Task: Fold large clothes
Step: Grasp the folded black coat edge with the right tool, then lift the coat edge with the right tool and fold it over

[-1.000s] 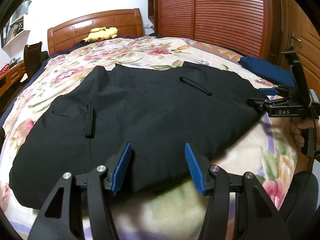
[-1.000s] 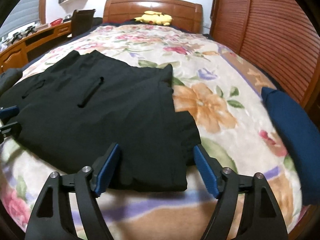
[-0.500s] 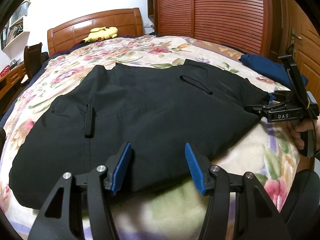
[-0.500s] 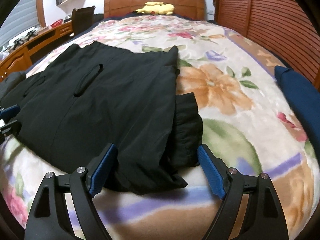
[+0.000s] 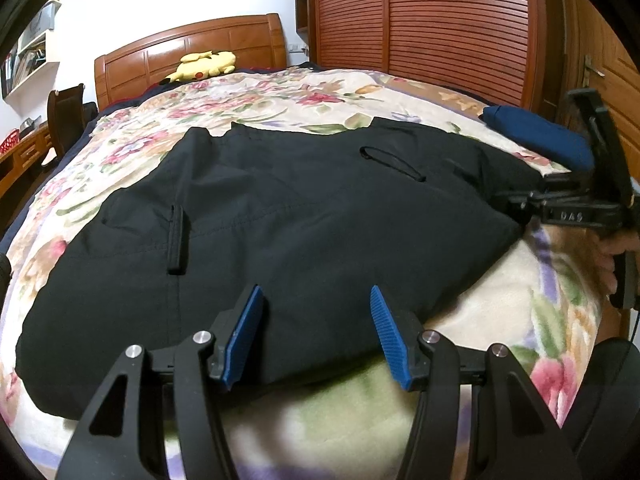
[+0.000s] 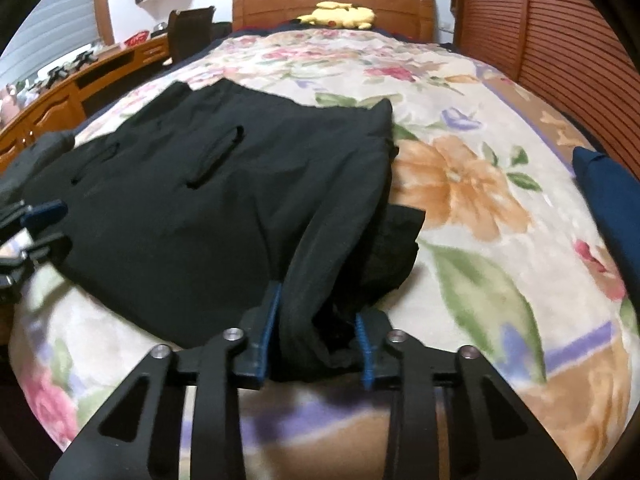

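A large black garment (image 5: 280, 232) lies spread on the floral bedspread (image 5: 500, 320); it also shows in the right wrist view (image 6: 192, 208). My left gripper (image 5: 316, 320) is open, its blue pads over the garment's near edge, holding nothing. My right gripper (image 6: 318, 320) is closed on a bunched corner of the black garment, with cloth pinched between its pads. The right gripper also appears at the right edge of the left wrist view (image 5: 516, 204), at the garment's right corner.
A folded dark blue cloth (image 5: 540, 140) lies at the bed's right side. A yellow plush toy (image 5: 204, 65) sits by the wooden headboard (image 6: 332, 0). A slatted wooden wardrobe (image 5: 448, 24) stands on the right, a desk (image 6: 76, 92) and chair (image 6: 190, 32) on the left.
My right gripper moved forward onto the garment's right corner and closed on it, bunching the cloth. My left gripper stayed open at the near edge.
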